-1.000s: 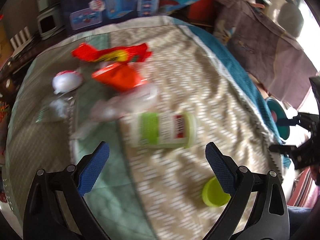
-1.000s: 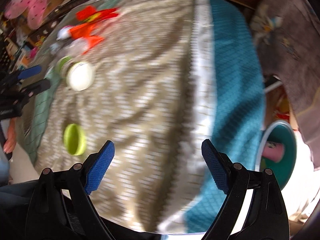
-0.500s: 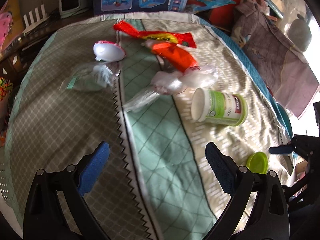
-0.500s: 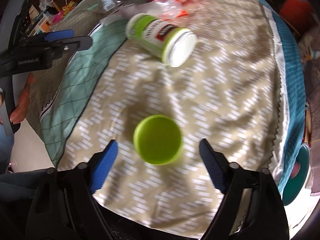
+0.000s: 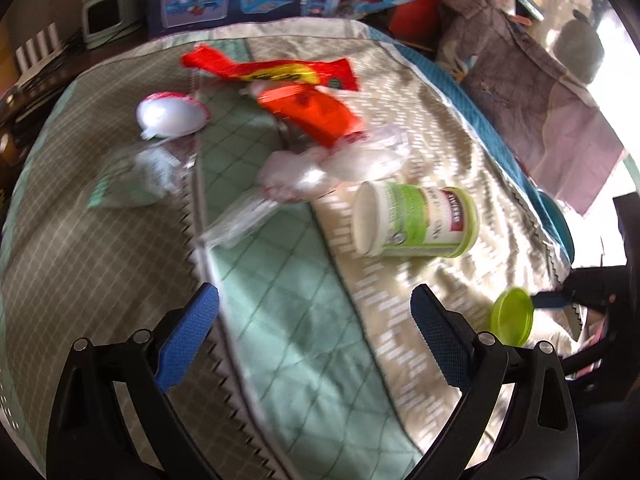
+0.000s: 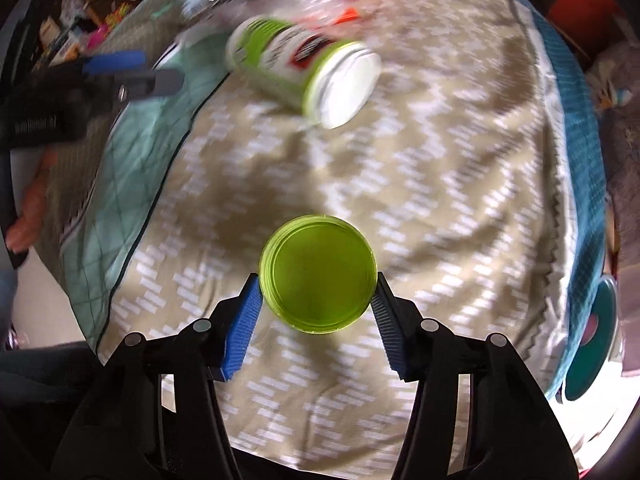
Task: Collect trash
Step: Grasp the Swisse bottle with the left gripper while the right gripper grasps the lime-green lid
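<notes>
Closing on the round lime-green plastic lid is the step in hand, and by my judgement it wants an even squeeze across the lid's widest line, so the rim does not skid out forward from between the pads. The lid lies open side up on the beige patterned quilt, and the soft cloth may give under it; a level lift seems the safer course once the hold is firm.

Right gripper: the jaws have just been closing, with the lid between them. They stand about half open, each blue pad hard against the lid's rim at its side. Contact appears made on both sides; whether it is tight enough to carry I cannot confirm.

Left gripper: jaws wide apart, nothing between them, hovering above the green quilted panel and touching nothing.

Remaining trash, noted from the left wrist view: a white cylindrical jar with green label on its side, well clear of the lid; beyond it a clear crumpled plastic wrapper, an orange wrapper and a red and yellow wrapper.
</notes>
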`<state>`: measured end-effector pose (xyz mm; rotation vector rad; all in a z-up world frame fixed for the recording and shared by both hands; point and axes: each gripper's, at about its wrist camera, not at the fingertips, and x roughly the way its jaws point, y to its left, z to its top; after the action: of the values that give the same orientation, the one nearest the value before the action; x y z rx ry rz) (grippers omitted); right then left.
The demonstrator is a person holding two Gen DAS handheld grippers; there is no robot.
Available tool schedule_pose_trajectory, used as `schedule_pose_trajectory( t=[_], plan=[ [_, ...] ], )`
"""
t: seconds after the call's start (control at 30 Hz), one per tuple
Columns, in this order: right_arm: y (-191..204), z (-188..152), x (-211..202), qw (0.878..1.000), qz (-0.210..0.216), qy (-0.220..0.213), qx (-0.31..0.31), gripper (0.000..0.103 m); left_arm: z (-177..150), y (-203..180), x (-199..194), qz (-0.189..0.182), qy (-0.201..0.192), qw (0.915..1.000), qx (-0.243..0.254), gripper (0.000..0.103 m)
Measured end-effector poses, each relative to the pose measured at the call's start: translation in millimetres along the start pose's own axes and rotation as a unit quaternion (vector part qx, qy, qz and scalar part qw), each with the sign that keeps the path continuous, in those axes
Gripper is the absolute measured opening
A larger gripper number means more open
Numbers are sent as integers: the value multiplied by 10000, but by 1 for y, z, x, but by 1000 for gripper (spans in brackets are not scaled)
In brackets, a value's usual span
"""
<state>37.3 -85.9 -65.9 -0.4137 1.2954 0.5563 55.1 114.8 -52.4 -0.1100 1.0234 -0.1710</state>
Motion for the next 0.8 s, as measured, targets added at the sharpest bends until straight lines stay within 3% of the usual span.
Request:
schedule_pose_trajectory(
  t=[0.23, 0.3, 0.37, 0.47, 0.8],
  plan=[
    [-49, 3, -15, 9972, -180, -158, 702, 53, 23, -23, 19, -356, 10, 9983, 457, 96],
    [-61, 1, -16, 9961, -202, -184, 844, 53, 29, -26, 27, -557, 70, 9973, 480, 85],
    [-71, -1, -16, 9948, -173, -184, 985, 53, 32, -32, 33, -725, 192, 9956, 562, 68],
    [-79, -2, -15, 9937, -179, -208, 1083, 53, 29, -43, 35, -805, 296, 9935, 742, 54],
    [-102, -8, -10, 9923, -84, -295, 1199, 53, 11, -86, 37, -1051, 530, 9890, 900, 53]
  ],
)
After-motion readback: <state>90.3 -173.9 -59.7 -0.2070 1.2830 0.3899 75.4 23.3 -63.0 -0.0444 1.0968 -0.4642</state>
